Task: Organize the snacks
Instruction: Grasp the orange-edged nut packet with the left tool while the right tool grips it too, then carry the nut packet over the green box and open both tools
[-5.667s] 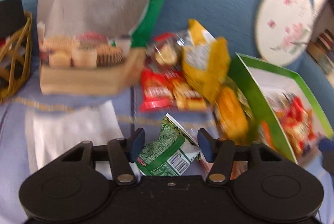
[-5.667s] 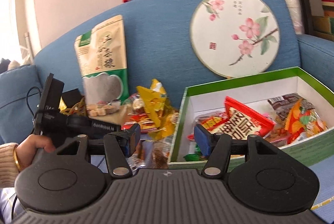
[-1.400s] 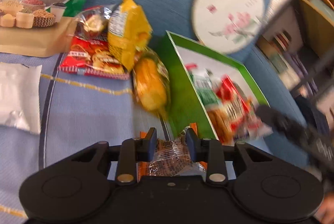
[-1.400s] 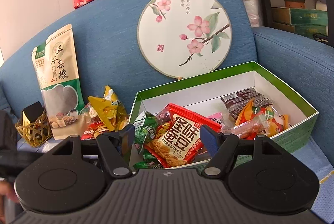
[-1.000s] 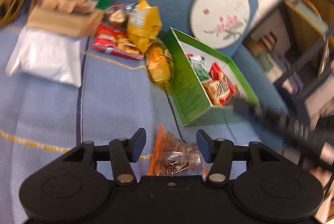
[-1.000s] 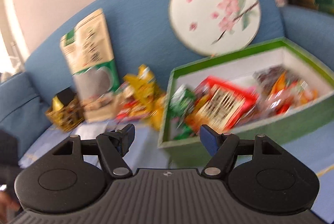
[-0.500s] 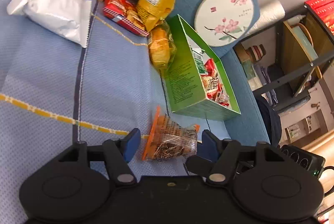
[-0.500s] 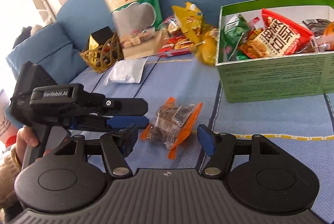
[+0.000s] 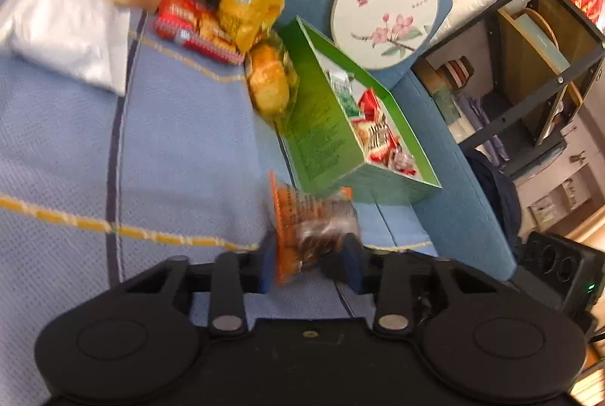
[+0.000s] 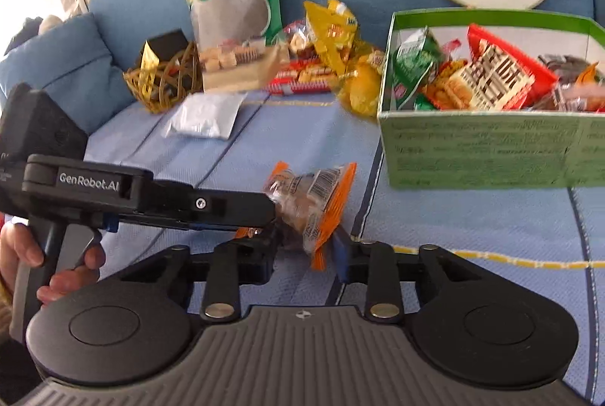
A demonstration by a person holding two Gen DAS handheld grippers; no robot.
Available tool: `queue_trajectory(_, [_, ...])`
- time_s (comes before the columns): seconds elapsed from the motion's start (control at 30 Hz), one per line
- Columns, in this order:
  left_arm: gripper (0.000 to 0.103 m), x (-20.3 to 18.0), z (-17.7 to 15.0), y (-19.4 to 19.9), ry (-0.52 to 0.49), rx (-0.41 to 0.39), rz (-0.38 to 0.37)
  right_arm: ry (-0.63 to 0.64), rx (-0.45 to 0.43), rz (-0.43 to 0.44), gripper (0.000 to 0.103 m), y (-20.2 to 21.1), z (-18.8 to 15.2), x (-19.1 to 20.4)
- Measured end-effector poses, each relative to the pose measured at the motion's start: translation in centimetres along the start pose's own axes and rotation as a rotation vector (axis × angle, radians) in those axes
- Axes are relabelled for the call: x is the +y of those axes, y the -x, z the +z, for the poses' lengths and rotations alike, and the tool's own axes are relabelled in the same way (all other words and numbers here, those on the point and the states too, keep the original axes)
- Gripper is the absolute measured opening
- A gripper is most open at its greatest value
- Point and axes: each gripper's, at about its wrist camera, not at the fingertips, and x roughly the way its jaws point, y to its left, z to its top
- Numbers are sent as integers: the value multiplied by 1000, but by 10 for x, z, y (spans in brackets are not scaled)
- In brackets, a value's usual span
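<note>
Left claw (image 9: 308, 264): clenched on the orange-edged snack packet (image 9: 310, 224), lower centre of its view; jaws have just been closing.
Right claw (image 10: 302, 254): also just closing, pinching the same packet's lower end (both grip it).
Box: the green box (image 10: 484, 148) sits at right, nearly full.
Advice: we should let one claw release, then carry the packet over the rim.
</note>
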Motion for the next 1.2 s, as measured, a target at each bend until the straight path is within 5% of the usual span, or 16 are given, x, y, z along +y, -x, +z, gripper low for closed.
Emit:
queue_trajectory(0.13, [8,-8,5,-2,-6,-7,-29,-10,-91,-4,22,13,7,-7])
queue_trajectory(0.3, [12,-21,5,-14,-71,9,4,-31,-113,-34,22,17,11,-18])
queue_trajectory(0.33, [24,-18,4,-14,-61,9,13,-34,-92,-36,25,15,11,-20])
queue_trajectory(0.37, [57,-13,3,-13,-46,2,21,-35,-71,-48,31,13,10,-20])
queue_trajectory(0.43, [103,-6,2,-7,-5,-24,39,-19,-39,-80,42,9,10,-19])
queue_trajectory(0.5, [103,2,4,-1,38,-51,54,8,-43,-82,50,10,10,-15])
queue_trajectory(0.6, [103,10,9,0,91,-53,25,52,-43,-63,96,7,8,-8])
queue_trajectory(0.9, [103,0,7,-19,30,0,-24,65,-28,-45,92,-1,5,-8])
queue_trajectory(0.97, [94,1,7,-22,28,3,-27,58,-30,-43,90,-3,6,-7])
queue_trajectory(1.03, [89,1,6,-24,24,5,-32,44,-21,-22,70,-7,6,-7])
queue_trajectory(1.13, [66,-5,6,-21,20,-6,-38,68,-35,-43,65,-7,6,0])
queue_trajectory(1.2, [67,-14,8,-16,-6,-26,-37,85,-58,-46,57,-2,6,2])
